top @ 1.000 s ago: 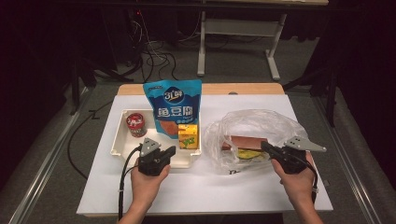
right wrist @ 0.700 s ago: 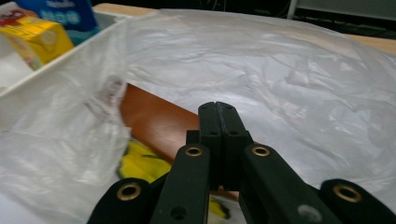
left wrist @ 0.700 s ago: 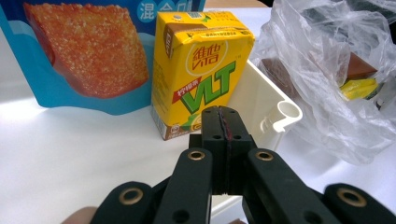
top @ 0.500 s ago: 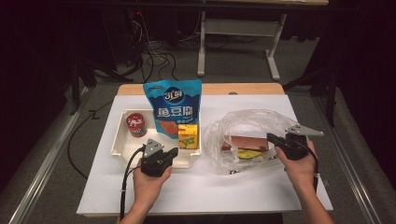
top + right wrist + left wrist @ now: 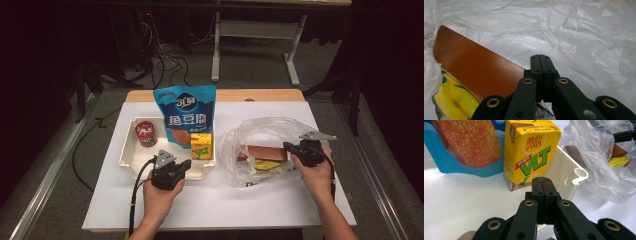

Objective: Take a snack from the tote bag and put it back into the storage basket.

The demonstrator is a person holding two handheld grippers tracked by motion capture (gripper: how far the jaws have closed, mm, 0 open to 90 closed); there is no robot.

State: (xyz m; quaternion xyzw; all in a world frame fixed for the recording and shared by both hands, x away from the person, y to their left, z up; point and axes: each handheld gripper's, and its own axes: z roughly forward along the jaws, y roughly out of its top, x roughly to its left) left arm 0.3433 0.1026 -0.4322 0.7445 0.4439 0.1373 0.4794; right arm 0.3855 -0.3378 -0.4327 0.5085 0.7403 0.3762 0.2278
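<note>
Reaching with jaws together, our right gripper (image 5: 289, 146) met the clear crinkled plastic bag (image 5: 260, 137), already holding a brown box (image 5: 476, 72). Our left gripper (image 5: 543, 185), jaws together too, faced the unpacked yellow tea carton (image 5: 531, 152).

Both forearms are bare, no sleeves. Each hand carries a black gripper: the left gripper (image 5: 186, 165) and right gripper (image 5: 288, 147) have a grey three-cornered plate on top and a black cable trailing off the back. Up close, the black link arms carry brass-ringed pivots and small screws, and red lines the left jaws' seam.
</note>
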